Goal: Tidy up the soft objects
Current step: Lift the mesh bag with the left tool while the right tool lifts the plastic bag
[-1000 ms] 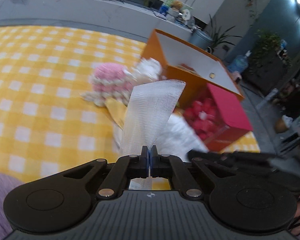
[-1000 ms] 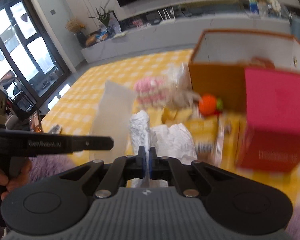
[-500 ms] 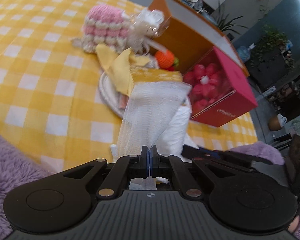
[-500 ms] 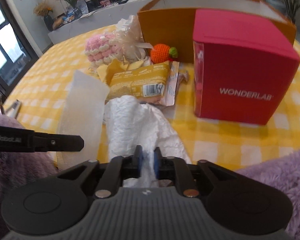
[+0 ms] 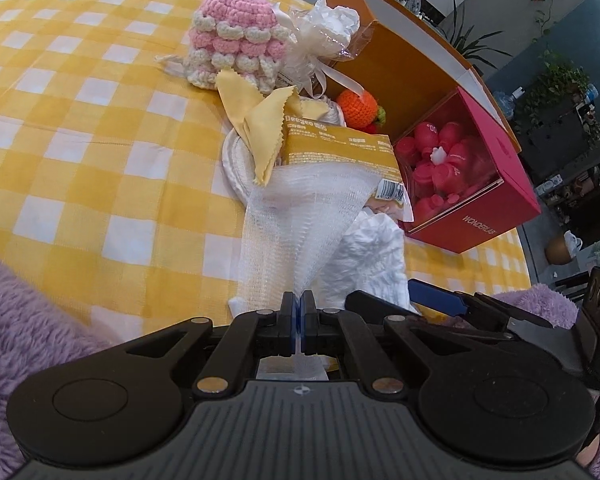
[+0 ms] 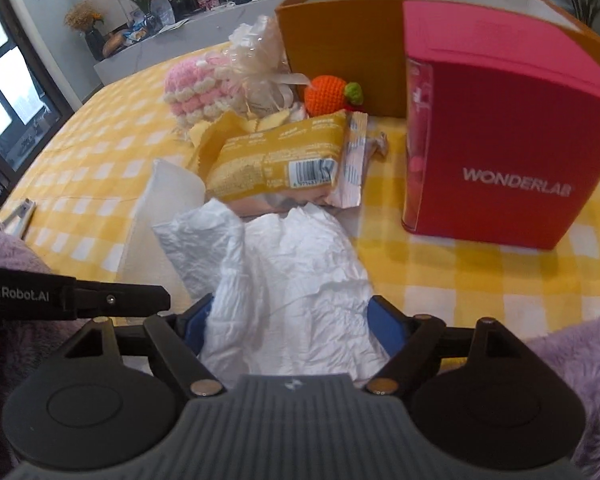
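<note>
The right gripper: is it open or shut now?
Opening. The right gripper has its blue pads spread wide, with the crumpled white tissue lying loose between them.

Surface: a yellow-and-white checked cloth (image 5: 100, 128) spread flat, with purple fleece at its near edge. On it: an open orange box (image 6: 340, 60) at the back; a red box (image 6: 500, 132) printed WONDERLAB just in front of it; a pink-and-cream crocheted piece (image 5: 236, 44); a clear ribboned gift bag (image 5: 324, 36) beside that; an orange crocheted fruit (image 6: 326, 94) against the orange box; a yellow snack packet (image 6: 276, 160); yellow zigzag-edged cloths (image 5: 260, 128); a crumpled white cloth (image 6: 284, 280) nearest.
</note>
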`<action>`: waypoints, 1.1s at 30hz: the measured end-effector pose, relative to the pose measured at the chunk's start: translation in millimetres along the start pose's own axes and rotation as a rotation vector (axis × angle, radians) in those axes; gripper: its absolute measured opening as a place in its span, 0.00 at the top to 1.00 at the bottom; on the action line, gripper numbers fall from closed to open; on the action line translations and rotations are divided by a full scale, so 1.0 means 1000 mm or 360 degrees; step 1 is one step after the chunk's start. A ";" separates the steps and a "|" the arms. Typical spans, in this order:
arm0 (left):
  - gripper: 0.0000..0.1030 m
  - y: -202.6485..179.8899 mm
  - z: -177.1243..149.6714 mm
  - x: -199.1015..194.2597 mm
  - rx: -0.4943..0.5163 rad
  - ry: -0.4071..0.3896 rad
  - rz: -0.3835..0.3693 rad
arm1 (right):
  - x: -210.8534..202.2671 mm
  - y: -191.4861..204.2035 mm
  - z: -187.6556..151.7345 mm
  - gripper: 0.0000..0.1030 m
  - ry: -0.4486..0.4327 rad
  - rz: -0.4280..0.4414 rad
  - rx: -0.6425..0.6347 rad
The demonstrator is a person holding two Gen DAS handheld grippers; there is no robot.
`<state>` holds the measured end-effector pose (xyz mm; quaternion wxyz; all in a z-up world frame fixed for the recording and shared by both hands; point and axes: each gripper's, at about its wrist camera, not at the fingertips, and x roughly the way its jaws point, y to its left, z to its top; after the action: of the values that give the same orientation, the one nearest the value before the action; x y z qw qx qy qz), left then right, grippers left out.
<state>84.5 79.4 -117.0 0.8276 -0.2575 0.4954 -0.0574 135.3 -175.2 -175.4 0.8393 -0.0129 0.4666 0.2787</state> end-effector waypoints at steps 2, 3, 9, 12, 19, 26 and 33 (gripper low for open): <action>0.99 0.001 0.000 0.000 0.0000 -0.0001 -0.0005 | 0.001 0.007 -0.002 0.27 -0.0008 -0.0028 -0.0061; 0.98 0.001 0.000 0.001 0.0002 -0.0003 -0.0005 | 0.002 0.010 -0.003 0.28 -0.0012 -0.0040 -0.0087; 0.97 0.001 -0.002 0.001 0.0028 -0.0014 -0.0009 | 0.002 0.020 -0.007 0.52 -0.0032 -0.0034 -0.0193; 0.97 0.000 -0.002 0.002 0.0040 -0.0018 -0.0006 | 0.000 0.025 -0.008 0.76 -0.0040 0.0030 -0.0224; 0.97 -0.001 -0.005 -0.006 0.0054 -0.0071 -0.0031 | -0.010 0.028 -0.009 0.87 -0.0095 0.0032 -0.0242; 0.99 -0.005 -0.006 -0.031 0.0022 -0.0177 -0.0013 | -0.045 0.023 -0.007 0.88 -0.0240 0.0017 -0.0191; 0.99 -0.030 -0.003 -0.065 0.0073 -0.0345 -0.0058 | -0.087 0.016 -0.002 0.88 -0.0406 0.0040 -0.0133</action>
<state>54.1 75.2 -52.1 0.8808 -0.2523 0.3969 -0.0554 90.5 -201.6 -103.9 0.8870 -0.0065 0.3442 0.3078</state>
